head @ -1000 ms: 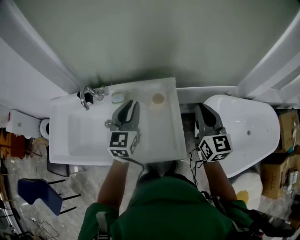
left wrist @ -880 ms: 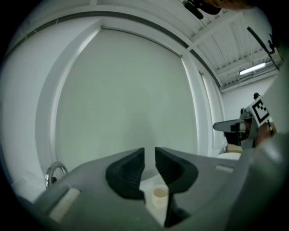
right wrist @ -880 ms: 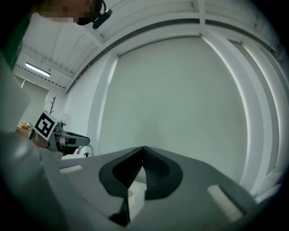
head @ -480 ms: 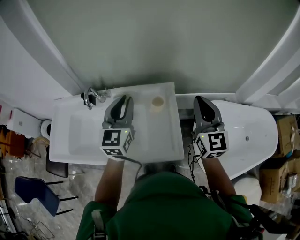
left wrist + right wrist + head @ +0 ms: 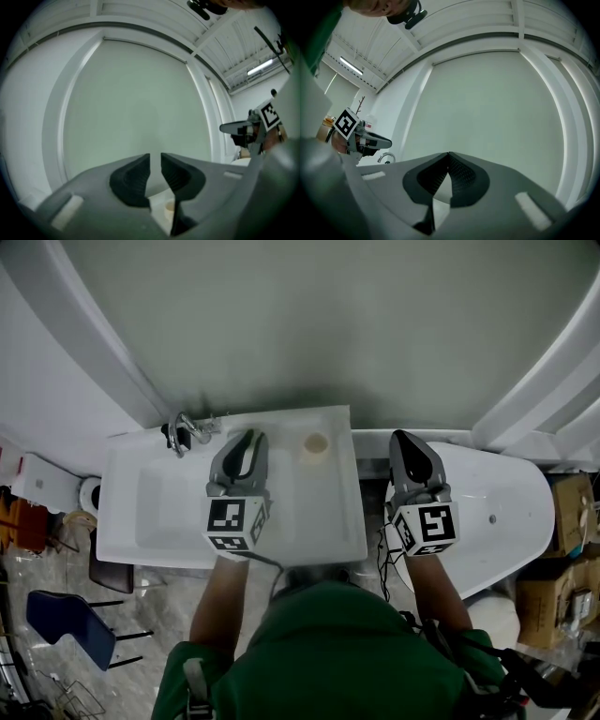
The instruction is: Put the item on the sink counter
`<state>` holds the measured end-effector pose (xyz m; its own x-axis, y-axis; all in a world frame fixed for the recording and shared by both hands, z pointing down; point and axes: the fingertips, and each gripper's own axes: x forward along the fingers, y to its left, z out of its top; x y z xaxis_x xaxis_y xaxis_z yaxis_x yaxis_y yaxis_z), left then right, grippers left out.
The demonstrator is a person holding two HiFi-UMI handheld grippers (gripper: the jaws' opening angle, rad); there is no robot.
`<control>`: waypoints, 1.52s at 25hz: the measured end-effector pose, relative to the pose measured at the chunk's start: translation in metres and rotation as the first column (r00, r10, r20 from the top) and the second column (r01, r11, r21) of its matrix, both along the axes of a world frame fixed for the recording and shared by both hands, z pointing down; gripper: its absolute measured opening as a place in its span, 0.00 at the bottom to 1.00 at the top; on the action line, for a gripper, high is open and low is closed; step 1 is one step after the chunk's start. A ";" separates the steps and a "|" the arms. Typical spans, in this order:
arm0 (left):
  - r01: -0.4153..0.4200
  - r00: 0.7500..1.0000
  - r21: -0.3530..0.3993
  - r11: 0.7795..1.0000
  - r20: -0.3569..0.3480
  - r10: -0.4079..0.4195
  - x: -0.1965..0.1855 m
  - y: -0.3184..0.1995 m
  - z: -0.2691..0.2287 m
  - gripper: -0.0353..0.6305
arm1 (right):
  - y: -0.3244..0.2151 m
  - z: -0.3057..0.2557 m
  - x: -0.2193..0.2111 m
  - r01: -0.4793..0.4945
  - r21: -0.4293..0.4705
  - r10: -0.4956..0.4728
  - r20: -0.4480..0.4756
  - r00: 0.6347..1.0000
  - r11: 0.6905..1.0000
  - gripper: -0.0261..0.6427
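On the sink counter, a beige item sits beside the left tool.

Both forearms reach forward from green sleeves, roughly parallel and well apart. The left forearm carries the left gripper, which points away from the body with its jaws standing a narrow gap apart (nothing sits in that gap, as the left gripper view makes plain). The right forearm holds the right gripper about level with the other in the head view, its jaw tips pressed together on nothing.
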<state>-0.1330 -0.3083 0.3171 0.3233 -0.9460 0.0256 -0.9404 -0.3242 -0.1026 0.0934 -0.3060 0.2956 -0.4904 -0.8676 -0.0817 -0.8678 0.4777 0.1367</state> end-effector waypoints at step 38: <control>-0.038 0.999 -0.038 0.999 -0.018 0.037 0.004 -0.016 0.022 0.16 | -0.006 0.005 -0.007 -0.007 -0.011 0.007 0.025 1.000 1.000 0.03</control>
<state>-0.1294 -0.3246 0.3396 0.3592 -0.9316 0.0556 -0.9291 -0.3626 -0.0729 0.0865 -0.3120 0.3002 -0.4825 -0.8718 -0.0840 -0.8741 0.4732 0.1100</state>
